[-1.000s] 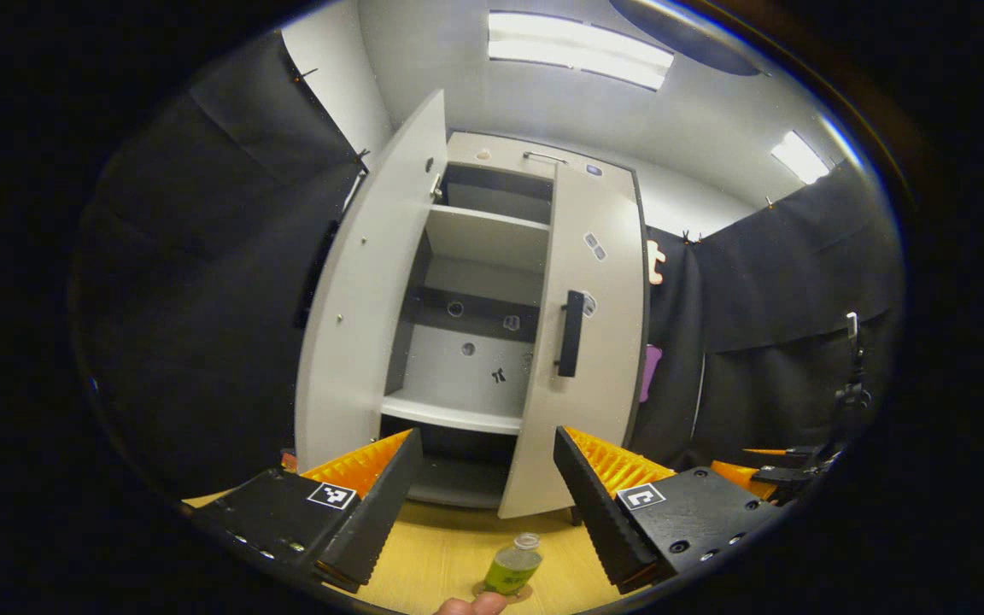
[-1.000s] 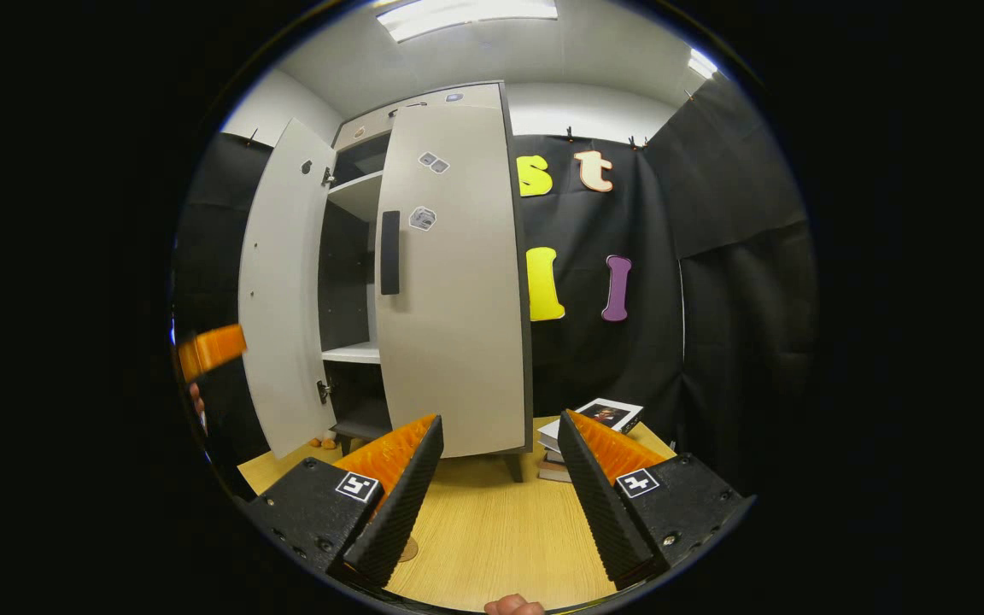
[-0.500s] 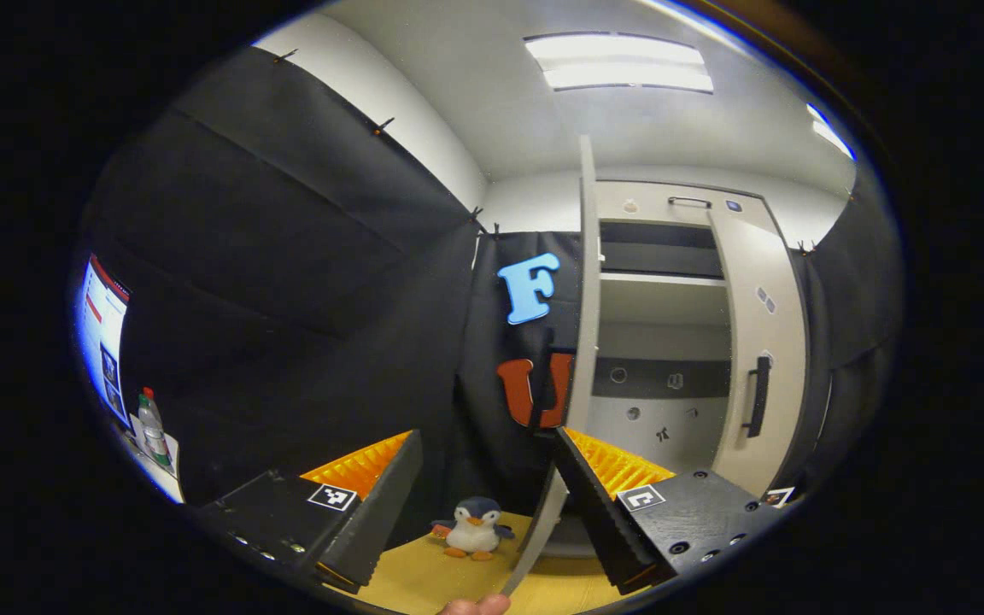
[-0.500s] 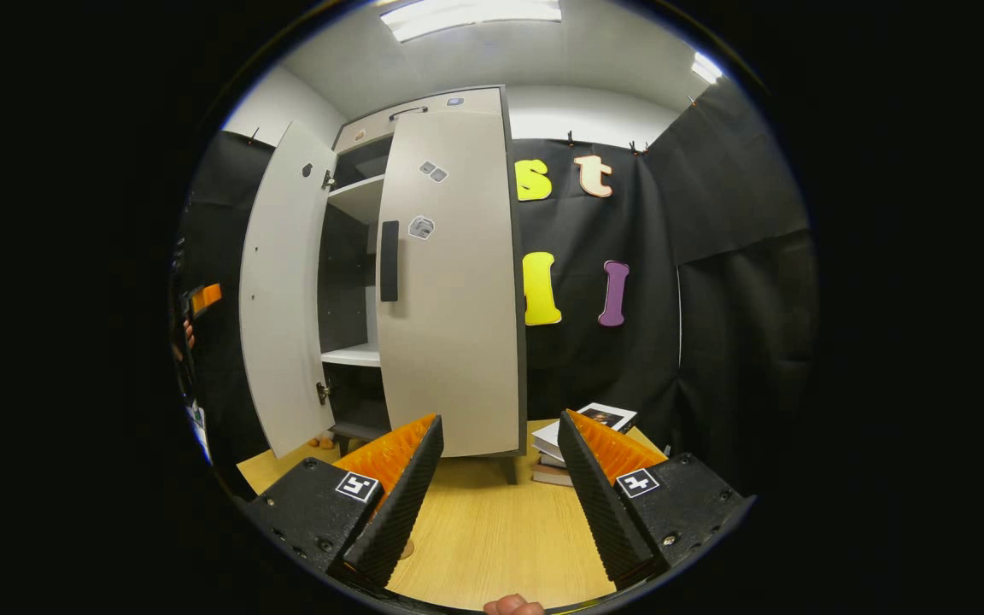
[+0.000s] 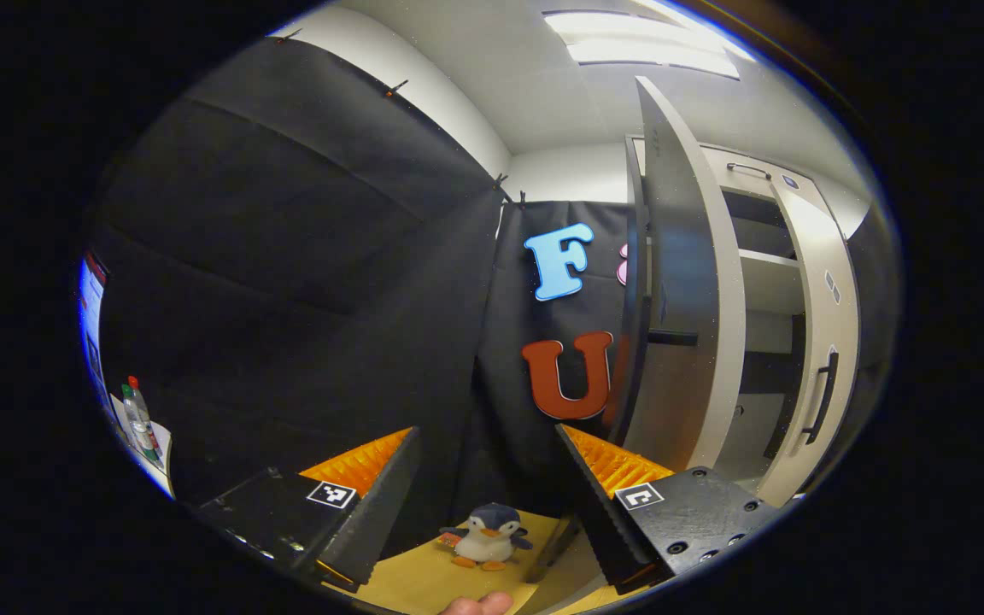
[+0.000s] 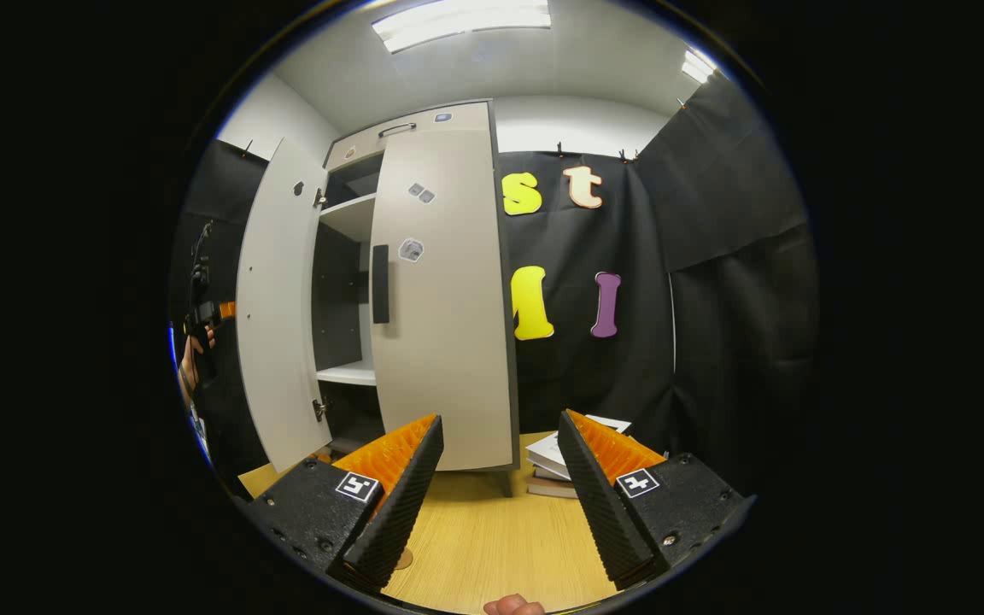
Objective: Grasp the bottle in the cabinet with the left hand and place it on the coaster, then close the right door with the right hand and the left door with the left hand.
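The left gripper [image 5: 483, 487] has its jaws wide apart and empty, just beside the outer face of the open left door [image 5: 680, 290]. The right gripper [image 6: 496, 478] hangs over the worktop [image 6: 492, 538], jaws equally spread and empty, facing the closed right door [image 6: 445, 299]. A toy penguin [image 5: 488, 536] stands nearby.
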Action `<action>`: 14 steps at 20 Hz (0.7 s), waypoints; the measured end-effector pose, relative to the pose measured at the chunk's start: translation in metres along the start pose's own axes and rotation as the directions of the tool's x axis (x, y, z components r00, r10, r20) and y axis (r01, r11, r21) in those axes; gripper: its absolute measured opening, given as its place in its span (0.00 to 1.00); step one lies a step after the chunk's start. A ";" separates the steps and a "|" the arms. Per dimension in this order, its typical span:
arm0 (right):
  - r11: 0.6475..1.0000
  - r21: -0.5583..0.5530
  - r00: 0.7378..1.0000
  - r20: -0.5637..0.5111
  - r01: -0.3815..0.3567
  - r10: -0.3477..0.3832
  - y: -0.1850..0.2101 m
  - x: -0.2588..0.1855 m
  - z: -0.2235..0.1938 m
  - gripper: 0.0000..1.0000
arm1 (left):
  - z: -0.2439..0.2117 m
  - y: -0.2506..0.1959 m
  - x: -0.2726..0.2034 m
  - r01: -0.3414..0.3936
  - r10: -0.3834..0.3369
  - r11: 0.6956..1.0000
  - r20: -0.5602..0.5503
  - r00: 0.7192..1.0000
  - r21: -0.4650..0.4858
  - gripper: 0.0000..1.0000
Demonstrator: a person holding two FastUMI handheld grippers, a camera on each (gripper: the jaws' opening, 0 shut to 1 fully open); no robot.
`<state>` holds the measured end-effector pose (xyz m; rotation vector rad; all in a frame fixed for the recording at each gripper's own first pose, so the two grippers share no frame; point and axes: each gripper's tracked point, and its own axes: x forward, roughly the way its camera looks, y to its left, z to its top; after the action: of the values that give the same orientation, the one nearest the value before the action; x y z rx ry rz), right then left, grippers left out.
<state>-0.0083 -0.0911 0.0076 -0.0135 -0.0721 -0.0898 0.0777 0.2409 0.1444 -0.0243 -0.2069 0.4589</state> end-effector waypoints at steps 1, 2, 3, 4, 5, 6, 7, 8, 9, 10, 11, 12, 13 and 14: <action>1.000 -0.001 1.000 0.000 0.008 -0.008 -0.003 0.001 0.000 0.83 | -0.001 0.000 -0.005 -0.002 0.002 1.000 0.002 1.000 0.008 0.94; 1.000 0.001 1.000 -0.004 0.010 -0.010 -0.004 0.003 0.000 0.83 | 0.002 0.000 -0.003 -0.012 0.012 1.000 0.005 1.000 0.005 0.94; 1.000 0.005 1.000 -0.010 0.009 -0.009 -0.004 0.004 0.000 0.83 | 0.001 0.000 -0.004 -0.029 0.029 1.000 0.004 1.000 -0.011 0.94; 1.000 0.008 1.000 -0.012 0.013 -0.012 -0.005 0.005 0.001 0.83 | 0.001 0.001 -0.002 -0.036 0.036 0.999 0.004 0.999 -0.023 0.94; 1.000 0.011 1.000 -0.009 0.016 -0.016 -0.005 0.005 0.003 0.83 | 0.002 0.001 -0.004 -0.037 0.037 0.999 0.007 0.999 -0.023 0.94; 1.000 0.012 1.000 -0.002 0.017 -0.017 -0.004 0.006 0.004 0.83 | 0.006 0.000 -0.002 -0.029 0.029 0.999 0.010 1.000 -0.018 0.94; 1.000 0.009 1.000 0.003 0.019 -0.019 -0.003 0.006 0.005 0.83 | 0.007 -0.002 -0.003 -0.014 0.014 1.000 0.009 1.000 -0.014 0.93; 1.000 0.008 1.000 0.004 0.022 -0.022 -0.002 0.007 0.004 0.83 | 0.007 -0.005 -0.003 0.004 -0.003 1.000 0.008 1.000 -0.020 0.93; 1.000 0.008 1.000 0.000 0.020 -0.020 -0.002 0.007 0.003 0.83 | 0.006 -0.006 -0.002 0.026 -0.026 0.999 0.003 1.000 -0.035 0.93; 1.000 0.008 1.000 -0.004 0.017 -0.017 -0.001 0.008 0.002 0.83 | 0.005 -0.011 -0.002 0.057 -0.057 0.997 -0.004 0.998 -0.056 0.93; 1.000 0.008 1.000 -0.005 0.018 -0.018 -0.001 0.008 0.002 0.83 | 0.003 -0.016 -0.002 0.093 -0.094 0.993 -0.012 0.995 -0.076 0.93; 1.000 0.007 1.000 -0.006 0.021 -0.021 -0.002 0.008 0.002 0.83 | 0.003 -0.021 -0.004 0.128 -0.130 0.987 -0.018 0.991 -0.096 0.93; 1.000 0.008 1.000 -0.011 0.026 -0.026 -0.003 0.008 0.000 0.83 | -0.004 -0.026 -0.007 0.157 -0.161 0.981 -0.027 0.987 -0.117 0.93; 0.999 0.011 0.999 -0.018 0.030 -0.030 -0.003 0.008 -0.001 0.83 | -0.008 -0.031 -0.008 0.184 -0.190 0.974 -0.035 0.981 -0.131 0.93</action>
<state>-0.0008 -0.0949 0.0071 -0.0003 -0.0552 -0.1197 0.0856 0.2093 0.1373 -0.1395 -0.1892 0.2568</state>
